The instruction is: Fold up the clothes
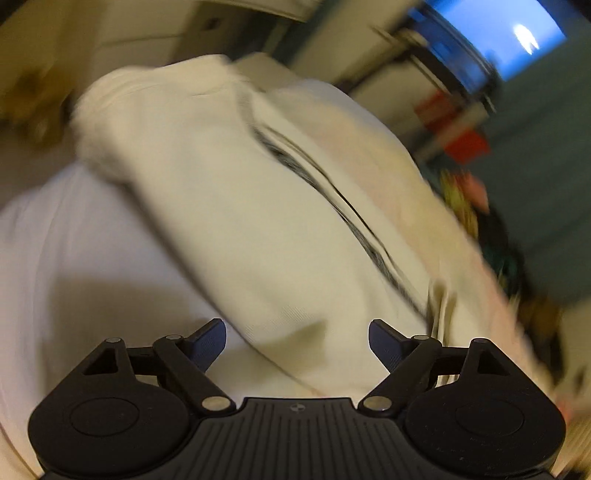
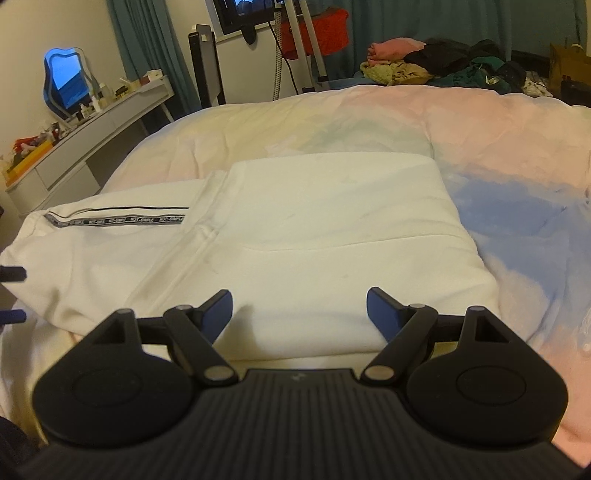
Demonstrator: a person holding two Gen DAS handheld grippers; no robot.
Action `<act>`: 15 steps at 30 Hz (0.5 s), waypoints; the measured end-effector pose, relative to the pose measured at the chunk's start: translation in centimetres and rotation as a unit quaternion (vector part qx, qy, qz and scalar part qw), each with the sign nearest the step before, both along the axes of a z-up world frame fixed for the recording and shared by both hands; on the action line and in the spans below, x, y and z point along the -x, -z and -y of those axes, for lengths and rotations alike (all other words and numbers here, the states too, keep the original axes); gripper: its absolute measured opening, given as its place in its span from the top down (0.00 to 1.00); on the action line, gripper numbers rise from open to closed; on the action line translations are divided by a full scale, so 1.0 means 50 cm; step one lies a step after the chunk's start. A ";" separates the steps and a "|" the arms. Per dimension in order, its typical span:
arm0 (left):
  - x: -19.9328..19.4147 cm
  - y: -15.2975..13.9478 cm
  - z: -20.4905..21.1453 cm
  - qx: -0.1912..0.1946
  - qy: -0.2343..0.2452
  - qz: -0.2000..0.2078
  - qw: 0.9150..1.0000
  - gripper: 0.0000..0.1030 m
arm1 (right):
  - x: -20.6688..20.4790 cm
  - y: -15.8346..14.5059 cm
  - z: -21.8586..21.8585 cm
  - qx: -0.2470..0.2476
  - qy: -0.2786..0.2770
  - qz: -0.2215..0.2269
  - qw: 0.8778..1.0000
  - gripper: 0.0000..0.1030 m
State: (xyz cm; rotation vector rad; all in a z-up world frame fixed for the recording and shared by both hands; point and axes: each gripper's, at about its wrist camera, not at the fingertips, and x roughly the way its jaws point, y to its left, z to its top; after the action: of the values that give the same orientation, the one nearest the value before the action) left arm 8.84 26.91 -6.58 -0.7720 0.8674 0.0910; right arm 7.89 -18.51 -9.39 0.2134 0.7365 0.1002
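Note:
A white garment [image 2: 295,236] with a black lettered stripe [image 2: 122,220] lies partly folded on the bed. My right gripper [image 2: 299,310] is open and empty, just above the garment's near edge. In the blurred left wrist view the same garment [image 1: 229,206] runs across the frame with its stripe [image 1: 332,206] diagonal. My left gripper [image 1: 297,341] is open and empty over the garment's near edge. The left gripper's blue fingertips [image 2: 13,274] show at the left edge of the right wrist view, beside the garment's left end.
The bed has a pale pink and white duvet [image 2: 480,129]. A pile of clothes [image 2: 443,66] lies at the far end. A grey dressing table [image 2: 96,122] with a mirror [image 2: 66,83] and small items stands left of the bed. Teal curtains [image 2: 424,18] hang behind.

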 end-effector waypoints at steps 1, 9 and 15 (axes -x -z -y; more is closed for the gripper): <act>-0.003 0.007 -0.015 0.018 -0.019 -0.002 1.000 0.16 | -0.001 0.002 0.000 0.001 0.000 -0.001 1.000 0.21; -0.058 0.032 -0.091 -0.021 -0.135 -0.005 0.991 0.23 | -0.002 0.009 -0.007 0.010 0.002 -0.003 1.000 0.21; -0.052 0.021 -0.164 -0.070 -0.224 0.036 0.971 0.48 | 0.003 0.014 -0.018 0.033 -0.001 0.005 0.999 0.21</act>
State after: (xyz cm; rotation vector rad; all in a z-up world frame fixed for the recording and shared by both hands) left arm 11.46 35.12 -7.63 -0.8226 0.5983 0.5165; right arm 7.76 -17.62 -10.09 0.1495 0.7283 0.0795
